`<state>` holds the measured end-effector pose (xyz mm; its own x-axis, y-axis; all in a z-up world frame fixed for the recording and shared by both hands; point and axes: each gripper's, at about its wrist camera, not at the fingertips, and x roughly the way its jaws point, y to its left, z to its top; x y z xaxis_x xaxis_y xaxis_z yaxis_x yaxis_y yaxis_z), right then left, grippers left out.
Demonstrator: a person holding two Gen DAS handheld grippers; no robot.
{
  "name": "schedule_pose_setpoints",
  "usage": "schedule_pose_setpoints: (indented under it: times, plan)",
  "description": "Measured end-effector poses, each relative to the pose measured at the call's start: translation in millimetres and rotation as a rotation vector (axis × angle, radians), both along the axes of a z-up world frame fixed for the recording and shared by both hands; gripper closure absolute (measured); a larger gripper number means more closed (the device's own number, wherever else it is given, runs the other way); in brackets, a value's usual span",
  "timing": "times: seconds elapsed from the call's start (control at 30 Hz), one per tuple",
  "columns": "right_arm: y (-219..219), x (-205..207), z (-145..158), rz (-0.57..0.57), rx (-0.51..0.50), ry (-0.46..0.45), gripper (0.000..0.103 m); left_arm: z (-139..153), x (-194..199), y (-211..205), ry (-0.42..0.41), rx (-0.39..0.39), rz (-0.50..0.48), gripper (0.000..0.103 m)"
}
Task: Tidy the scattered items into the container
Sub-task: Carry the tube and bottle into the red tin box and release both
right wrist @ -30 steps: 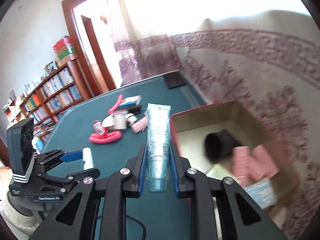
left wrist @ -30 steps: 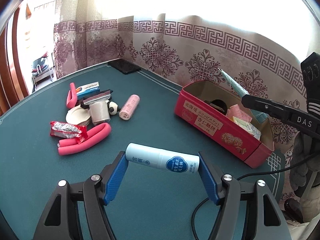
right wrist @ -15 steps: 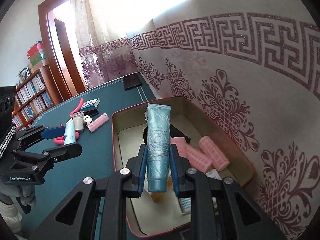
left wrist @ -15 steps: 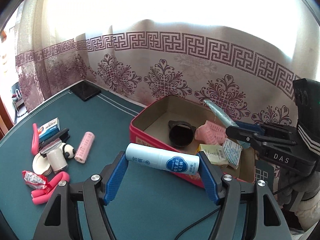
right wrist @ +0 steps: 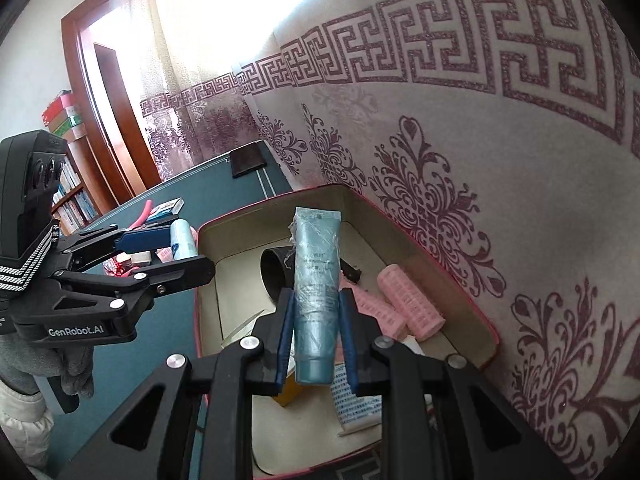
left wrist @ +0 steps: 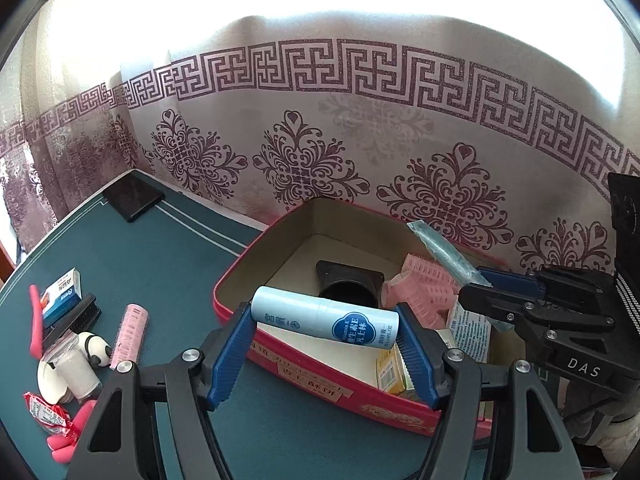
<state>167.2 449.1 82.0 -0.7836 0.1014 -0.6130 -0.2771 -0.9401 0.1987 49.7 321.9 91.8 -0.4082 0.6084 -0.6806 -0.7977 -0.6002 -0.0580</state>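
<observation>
My left gripper [left wrist: 326, 350] is shut on a pale blue bottle [left wrist: 326, 317] held crosswise, above the near wall of the red box [left wrist: 256, 354]. My right gripper [right wrist: 317, 340] is shut on a teal tube [right wrist: 316, 284] pointing up, above the box's inside [right wrist: 240, 308]. The box holds pink hair rollers [right wrist: 410, 300], a black round piece [right wrist: 272, 270] and paper packets [right wrist: 352, 396]. The left gripper and its bottle [right wrist: 182, 238] show at the left of the right wrist view; the right gripper [left wrist: 504, 296] and its tube [left wrist: 444, 254] show at the right of the left wrist view.
On the green table [left wrist: 160, 256] to the left lie a pink roller [left wrist: 130, 330], a blue-white carton [left wrist: 64, 294], a black brush [left wrist: 82, 314], a panda figure [left wrist: 94, 348], a white jar [left wrist: 78, 374], a red packet [left wrist: 44, 410] and pink foam sticks [left wrist: 36, 322]. A dark wallet [left wrist: 132, 198] lies far back. A patterned curtain [left wrist: 360, 140] hangs behind the box.
Both grippers have moved toward and over the red box, each keeping its item. The scattered pile has slid to the left edge of the left wrist view.
</observation>
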Motion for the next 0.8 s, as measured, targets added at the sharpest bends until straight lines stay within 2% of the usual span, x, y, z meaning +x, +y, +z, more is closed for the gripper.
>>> schedule_pose_setpoints:
  times: [0.13, 0.2, 0.4, 0.8]
  plan:
    - [3.0, -3.7, -3.7, -0.006, -0.01, -0.009, 0.079, -6.8, -6.7, 7.5, -0.019, -0.015, -0.008, 0.03]
    - [4.6, -3.8, -4.8, -0.011, -0.021, -0.012, 0.079, -9.5, -10.6, 8.2, -0.031, -0.017, 0.003, 0.022]
    - [11.2, -6.5, -7.7, -0.035, -0.066, -0.029, 0.078, -11.3, -19.7, 0.0, -0.059, -0.006, 0.039, 0.022]
    - [4.4, -10.6, -6.0, -0.031, -0.053, -0.034, 0.078, -7.4, -21.2, -18.9, -0.081, 0.015, 0.08, 0.022]
